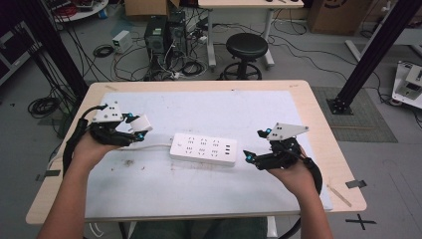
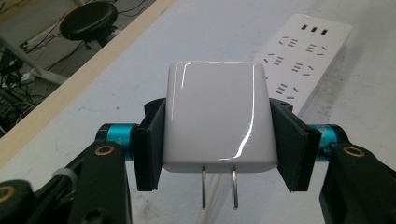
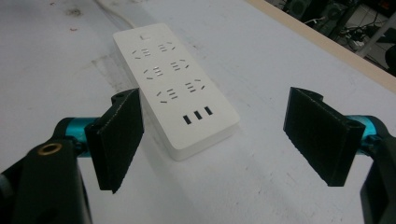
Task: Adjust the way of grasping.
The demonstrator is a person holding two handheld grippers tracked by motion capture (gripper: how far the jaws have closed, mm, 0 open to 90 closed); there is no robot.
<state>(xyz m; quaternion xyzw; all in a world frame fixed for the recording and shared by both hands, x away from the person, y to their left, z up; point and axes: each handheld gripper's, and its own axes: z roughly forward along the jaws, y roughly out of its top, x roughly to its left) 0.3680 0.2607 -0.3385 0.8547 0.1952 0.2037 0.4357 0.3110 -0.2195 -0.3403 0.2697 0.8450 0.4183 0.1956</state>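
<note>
A white plug adapter (image 2: pixel 217 119) with two metal prongs (image 2: pixel 219 186) pointing down sits clamped between the pads of my left gripper (image 2: pixel 219 144), which is shut on it. In the high view that adapter (image 1: pixel 141 122) hangs just above the table, left of the white power strip (image 1: pixel 203 149). The power strip (image 2: pixel 303 51) lies flat beyond the adapter, with several sockets and three USB ports. My right gripper (image 1: pixel 254 145) stands open just right of the strip's end. In the right gripper view the strip (image 3: pixel 175 84) lies ahead, between the two wide-apart pads (image 3: pixel 119 135), which touch nothing.
A white mat (image 1: pixel 209 189) covers the wooden table (image 1: pixel 318 107). The strip's white cable (image 1: pixel 154 146) runs left from it under my left gripper. Behind the table stand a black stool (image 1: pixel 246 52), computer cases and floor cables.
</note>
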